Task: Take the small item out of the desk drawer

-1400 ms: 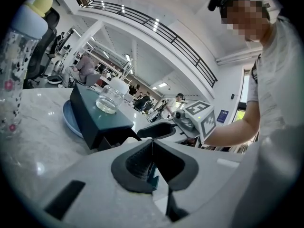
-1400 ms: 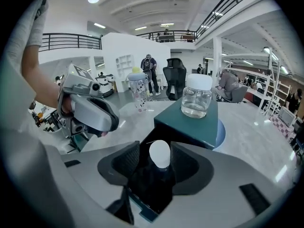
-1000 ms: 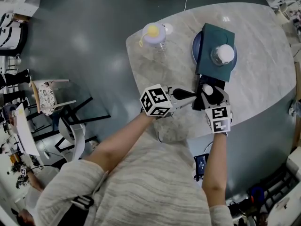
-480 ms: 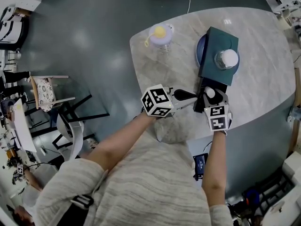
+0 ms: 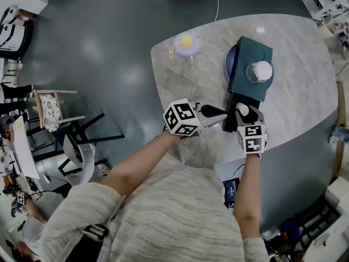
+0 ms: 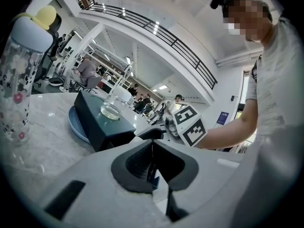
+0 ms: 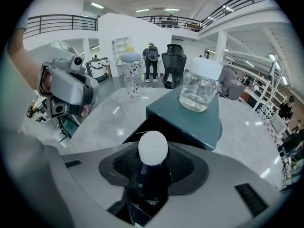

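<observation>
Marble-topped table [image 5: 305, 91] fills upper right of head view, its far and right edges cut by the frame. Person's grey knit torso [image 5: 180, 212] takes the lower centre, both forearms reaching up to the table's near edge. Dark teal drawer unit [image 5: 240, 56] sits on a blue plate [image 5: 227, 64], upper right of centre. Its near face is dark and open in the right gripper view, the inside too dark to make out. Clear bottle [image 5: 186, 43] with pale lid and yellow cap stands to the left of the unit, well apart. It carries a printed pattern and a few dark letters in the left gripper view, too warped to read. Glass jar [image 5: 259, 71] with white lid stands on top of the unit. Marker cubes carry black-and-white square codes only, no readable text. Left gripper [image 6: 152, 163]: jaws closed together, nothing seen between them, held beside the unit's near end. Right gripper [image 7: 154, 167]: jaws clamped on the small item [image 7: 152, 148], a dark narrow body with a round white top. It sits just in front of the unit's open face, right of centre in head view. Its lower part is hidden by the jaws, and contact with the drawer cannot be told.
</observation>
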Available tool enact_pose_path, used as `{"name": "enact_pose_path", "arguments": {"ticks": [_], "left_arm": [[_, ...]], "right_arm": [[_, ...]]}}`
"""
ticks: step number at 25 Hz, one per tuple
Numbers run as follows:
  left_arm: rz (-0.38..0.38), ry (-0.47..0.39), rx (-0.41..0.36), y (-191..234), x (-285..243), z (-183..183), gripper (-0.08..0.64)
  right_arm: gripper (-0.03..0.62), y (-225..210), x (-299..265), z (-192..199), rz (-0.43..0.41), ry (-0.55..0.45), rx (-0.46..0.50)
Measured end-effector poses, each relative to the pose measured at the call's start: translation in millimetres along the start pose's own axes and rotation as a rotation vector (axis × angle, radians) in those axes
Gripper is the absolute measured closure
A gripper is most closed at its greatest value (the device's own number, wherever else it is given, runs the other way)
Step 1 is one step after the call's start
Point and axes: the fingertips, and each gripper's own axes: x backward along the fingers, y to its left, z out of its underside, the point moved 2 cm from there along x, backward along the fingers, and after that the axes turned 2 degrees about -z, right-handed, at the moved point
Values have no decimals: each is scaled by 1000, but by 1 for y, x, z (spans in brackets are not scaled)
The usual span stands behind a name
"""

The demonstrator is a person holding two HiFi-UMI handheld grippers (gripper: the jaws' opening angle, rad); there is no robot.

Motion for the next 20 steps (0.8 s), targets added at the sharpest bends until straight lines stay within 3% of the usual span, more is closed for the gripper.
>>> {"name": "enact_pose_path", "arguments": {"ticks": [5,12,20], "left_arm": [[14,-2,-25,-5,-2,-8,545],[49,-3,-75,-25,-2,-23,545],[104,0,-148,-51,1,-43,545]], "right_arm": [[425,-4,19,-9,9,-74,-93],[425,-4,62,-29,13,-254,-266],[425,2,110,-51,41,-394,-284]]}}
